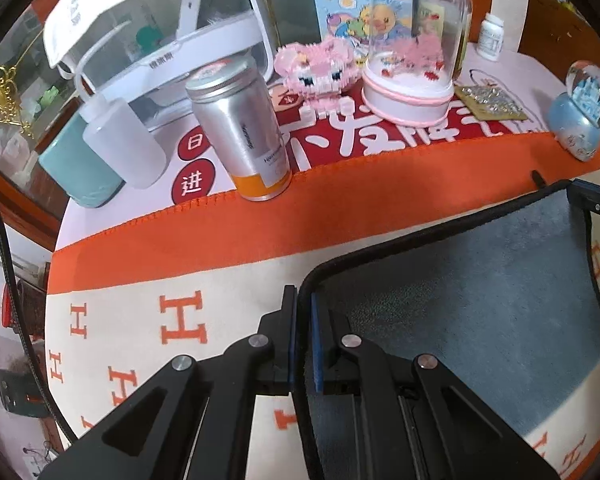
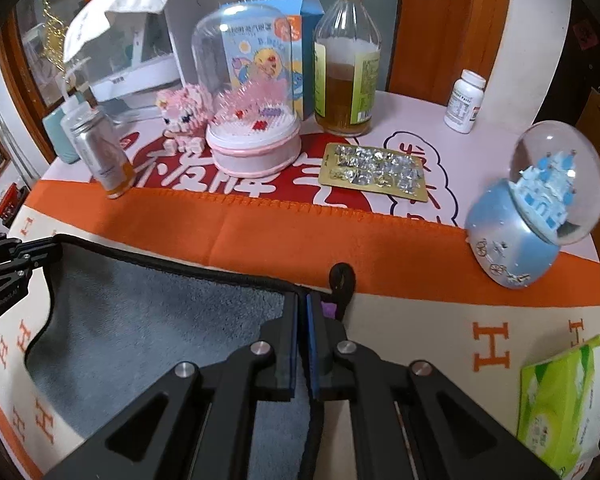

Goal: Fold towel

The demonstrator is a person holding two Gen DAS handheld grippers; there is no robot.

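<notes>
A grey-blue towel (image 1: 472, 292) with a black hem is held up over the orange and cream cloth (image 1: 220, 240) that covers the table. My left gripper (image 1: 304, 300) is shut on the towel's left corner. My right gripper (image 2: 302, 304) is shut on the right corner of the towel (image 2: 152, 320), beside its black hanging loop (image 2: 342, 280). The far edge stretches between the two grippers and the towel sags below. The right gripper shows at the right edge of the left wrist view (image 1: 598, 204); the left gripper shows at the left edge of the right wrist view (image 2: 40, 254).
Behind the towel stand a silver can (image 1: 240, 128), a white squeeze bottle (image 1: 124, 140), a pink block figure (image 1: 320, 68), a domed music box (image 2: 252, 96), a glass bottle (image 2: 348, 64), a blister pack (image 2: 374, 172), a pill bottle (image 2: 464, 100) and a snow globe (image 2: 540, 204). A green tissue pack (image 2: 560, 396) lies right.
</notes>
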